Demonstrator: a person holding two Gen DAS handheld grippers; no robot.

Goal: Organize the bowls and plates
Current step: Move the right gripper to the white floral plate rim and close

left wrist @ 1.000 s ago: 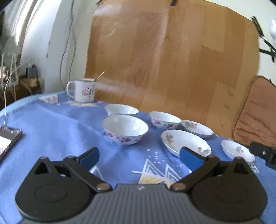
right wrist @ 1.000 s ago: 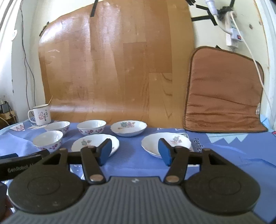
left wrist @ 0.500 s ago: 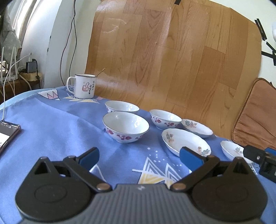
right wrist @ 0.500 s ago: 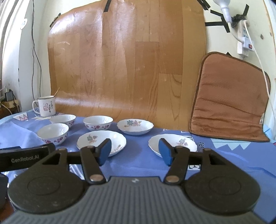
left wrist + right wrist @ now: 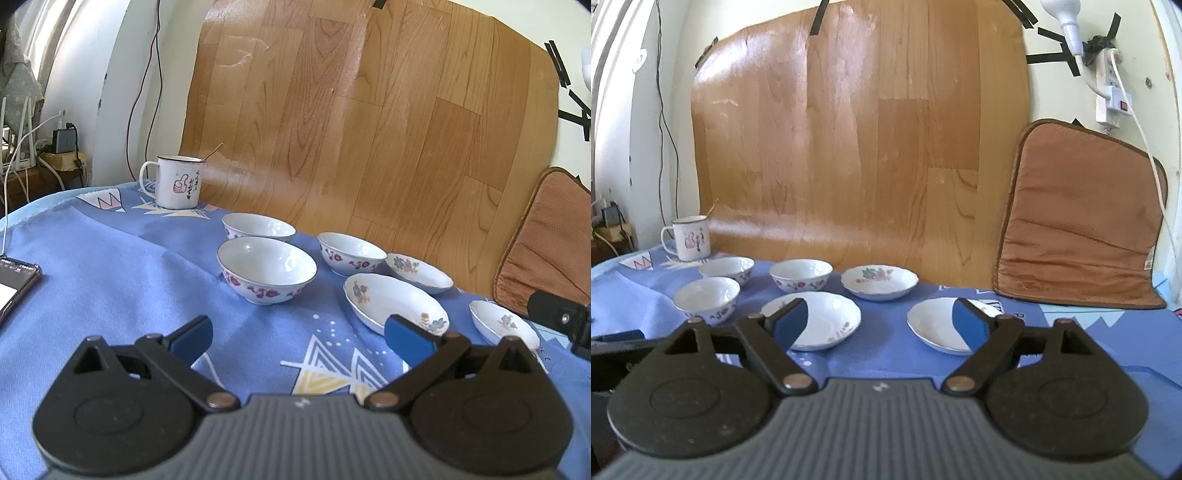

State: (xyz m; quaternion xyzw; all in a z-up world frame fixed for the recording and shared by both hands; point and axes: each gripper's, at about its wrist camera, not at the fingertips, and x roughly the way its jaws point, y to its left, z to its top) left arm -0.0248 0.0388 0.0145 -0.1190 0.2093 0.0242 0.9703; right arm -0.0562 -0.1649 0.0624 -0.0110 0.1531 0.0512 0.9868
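Note:
Three white bowls with red flowers stand on the blue tablecloth: a near bowl [image 5: 266,269] [image 5: 706,300], a far-left bowl [image 5: 258,228] [image 5: 727,268] and a middle bowl [image 5: 351,252] [image 5: 800,275]. To their right lie three shallow flowered plates: a near plate [image 5: 395,302] [image 5: 827,317], a far plate [image 5: 419,272] [image 5: 879,281] and a right plate [image 5: 504,323] [image 5: 934,325]. My left gripper [image 5: 298,338] hangs open in front of the near bowl, holding nothing. My right gripper [image 5: 881,325] stands before the two near plates, its jaws opening with nothing between them.
A white enamel mug [image 5: 177,181] [image 5: 690,242] with a stick in it stands at the back left. A phone [image 5: 14,286] lies at the left table edge. A wood-pattern sheet [image 5: 857,140] and a brown cushion [image 5: 1078,221] lean on the wall behind.
The right gripper's jaws have spread wider apart. The left gripper's view shifted slightly early on, then held still.

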